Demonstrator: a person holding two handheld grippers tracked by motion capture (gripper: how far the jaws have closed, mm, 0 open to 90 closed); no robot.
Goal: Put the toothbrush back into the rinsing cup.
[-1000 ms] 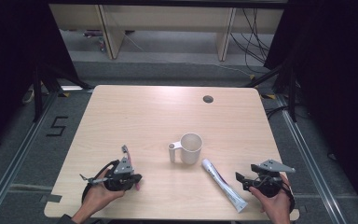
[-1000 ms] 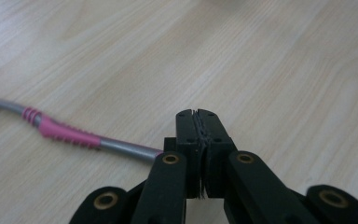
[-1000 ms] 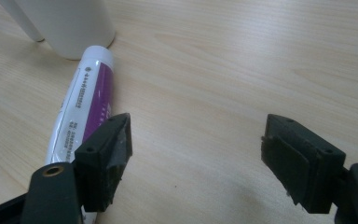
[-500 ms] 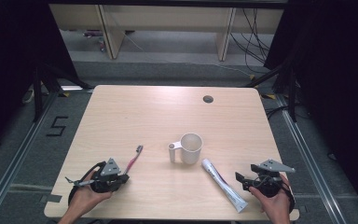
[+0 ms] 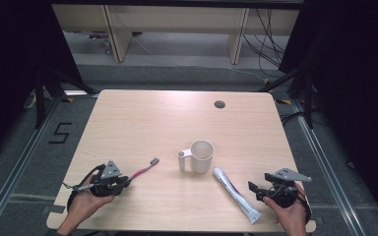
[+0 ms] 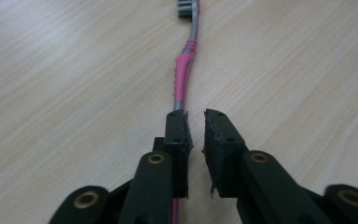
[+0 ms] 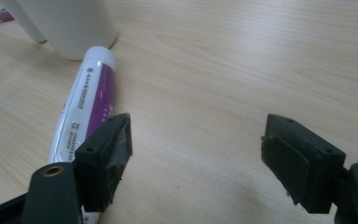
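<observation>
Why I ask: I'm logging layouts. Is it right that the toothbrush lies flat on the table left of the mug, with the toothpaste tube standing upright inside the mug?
Not quite. The toothpaste tube lies flat on the table, right of the mug, as the high view shows. The toothbrush does lie flat left of the mug.

On the tabletop (image 5: 142, 123), the toothbrush (image 5: 142, 169) lies left of the mug (image 5: 201, 156); the toothpaste tube (image 5: 236, 194) lies just right of it, nearer the person.

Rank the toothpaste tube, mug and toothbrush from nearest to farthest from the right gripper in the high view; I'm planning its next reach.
From the right gripper:
1. Toothpaste tube, just to its left.
2. Mug, beyond the tube, mid-table.
3. Toothbrush, far left, at the left gripper.
</observation>
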